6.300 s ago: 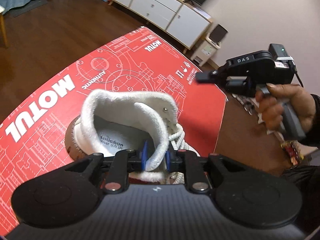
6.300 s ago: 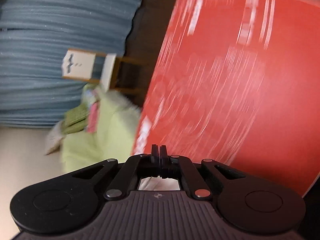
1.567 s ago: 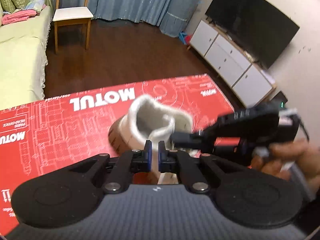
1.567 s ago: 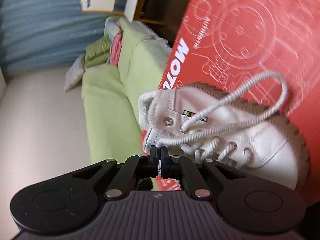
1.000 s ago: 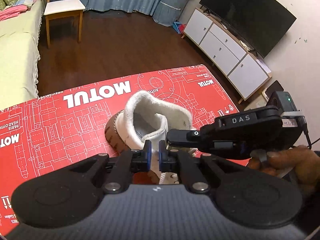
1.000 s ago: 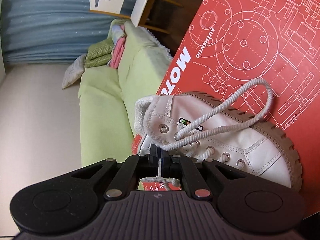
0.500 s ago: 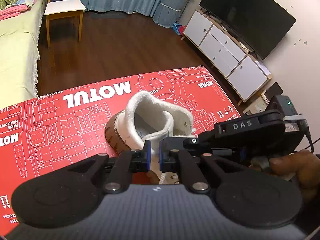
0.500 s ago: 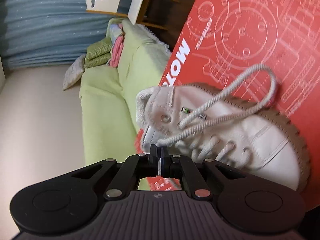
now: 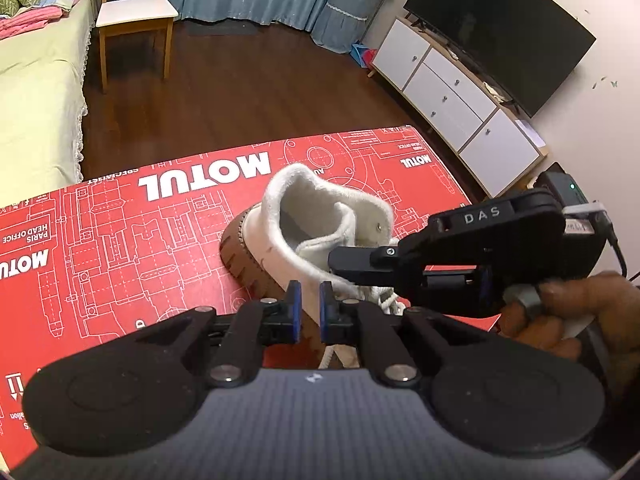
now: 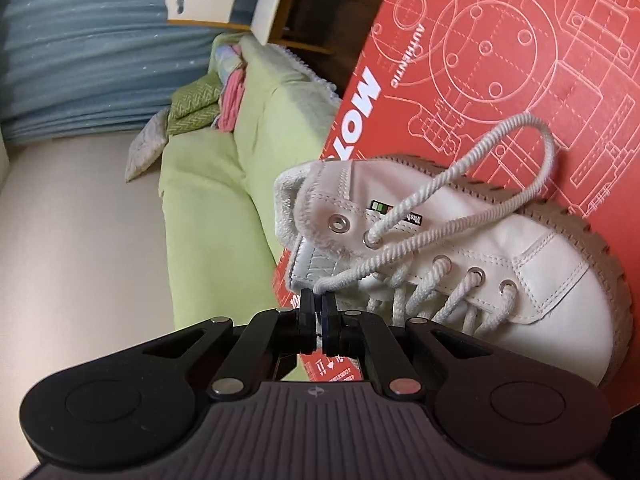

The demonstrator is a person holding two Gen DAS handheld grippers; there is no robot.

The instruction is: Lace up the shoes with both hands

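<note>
A red printed mat (image 9: 120, 232) covers the worktop, and on it lies a white shoe (image 9: 304, 232) with a brown ridged sole. In the left wrist view the shoe sits just ahead of the left gripper (image 9: 307, 310), heel end and open collar toward the jaws; those jaws are opening, a narrow gap between their blue pads, with nothing pinched between them, only the shoe's side and a bit of lace showing beyond the gap. To the right of them a hand (image 9: 568, 316) holds the right gripper (image 10: 319, 314), whose tip reaches in beside the collar, close to the top eyelet. In the right wrist view the shoe lies ahead and to the right of the jaws, side-on, toe farthest away. The right jaws are pressed together on the lace (image 10: 460, 208), which runs from them up along the eyelets, loops out over the mat and comes back into the second eyelet from the top; the top eyelet (image 10: 339, 223) stands empty.
</note>
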